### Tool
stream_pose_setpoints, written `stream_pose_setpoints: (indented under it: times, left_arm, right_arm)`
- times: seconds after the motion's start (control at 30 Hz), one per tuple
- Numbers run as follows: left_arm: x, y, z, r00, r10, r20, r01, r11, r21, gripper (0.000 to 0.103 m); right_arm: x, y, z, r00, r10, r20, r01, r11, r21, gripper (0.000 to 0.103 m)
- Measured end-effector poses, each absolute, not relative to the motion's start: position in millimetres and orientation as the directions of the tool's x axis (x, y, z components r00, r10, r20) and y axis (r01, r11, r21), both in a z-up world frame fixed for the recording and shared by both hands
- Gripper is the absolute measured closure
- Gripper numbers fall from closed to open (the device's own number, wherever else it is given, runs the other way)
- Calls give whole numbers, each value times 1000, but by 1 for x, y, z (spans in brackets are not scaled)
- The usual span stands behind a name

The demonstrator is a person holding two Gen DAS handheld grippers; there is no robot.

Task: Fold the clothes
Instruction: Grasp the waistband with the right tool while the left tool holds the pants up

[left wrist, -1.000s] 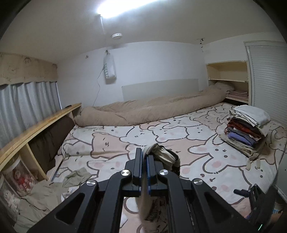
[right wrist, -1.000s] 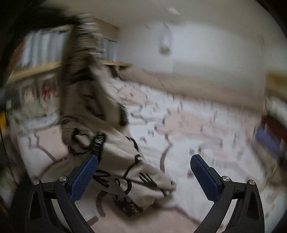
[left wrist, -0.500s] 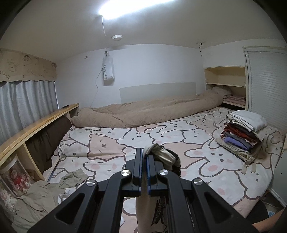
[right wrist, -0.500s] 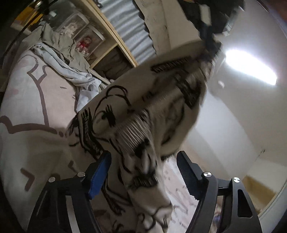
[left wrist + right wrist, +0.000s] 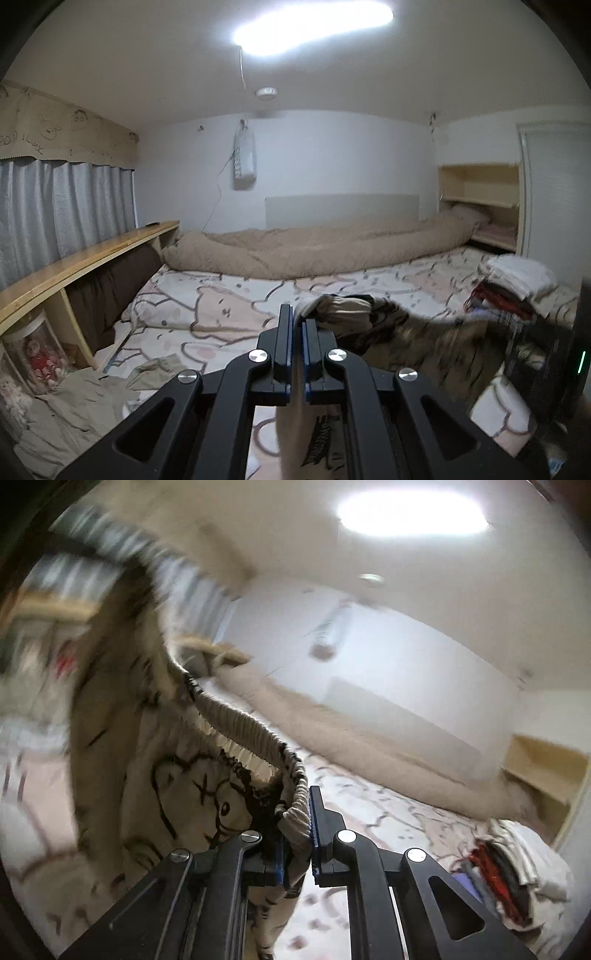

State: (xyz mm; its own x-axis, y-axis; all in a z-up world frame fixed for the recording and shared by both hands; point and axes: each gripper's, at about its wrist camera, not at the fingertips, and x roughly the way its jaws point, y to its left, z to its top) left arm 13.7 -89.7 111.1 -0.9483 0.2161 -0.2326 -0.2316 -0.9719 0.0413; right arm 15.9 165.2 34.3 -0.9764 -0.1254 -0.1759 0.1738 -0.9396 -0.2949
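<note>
A cream garment [image 5: 424, 339] with black cartoon print and an elastic waistband [image 5: 240, 720] hangs above the bed between both grippers. My left gripper [image 5: 297, 314] is shut on one bunched edge, and cloth hangs below its jaws. My right gripper [image 5: 301, 805] is closing, and its blue pads pinch the waistband at the other end. The printed cloth [image 5: 177, 782] drapes down to the left of the right gripper and hides its left fingertip. In the left wrist view the garment stretches blurred toward the right edge.
The bed sheet [image 5: 221, 295] has a bear pattern. A rolled beige duvet [image 5: 314, 251] lies along the far wall. A stack of folded clothes [image 5: 513, 288] sits at the bed's right side. Loose clothes [image 5: 74, 398] lie below a wooden shelf [image 5: 81, 254] on the left.
My right gripper went from wide open beside the garment to closed on its waistband, and it rose. The garment now stretches rightward from my left gripper, which stayed shut.
</note>
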Motion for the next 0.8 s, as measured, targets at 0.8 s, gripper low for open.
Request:
stream_pose_setpoints:
  times: [0.8]
  left_arm:
    - [-182, -42, 176, -990, 76, -118, -78, -997, 15, 97]
  right_arm:
    - [-187, 224, 215, -984, 59, -166, 24, -888, -459, 93]
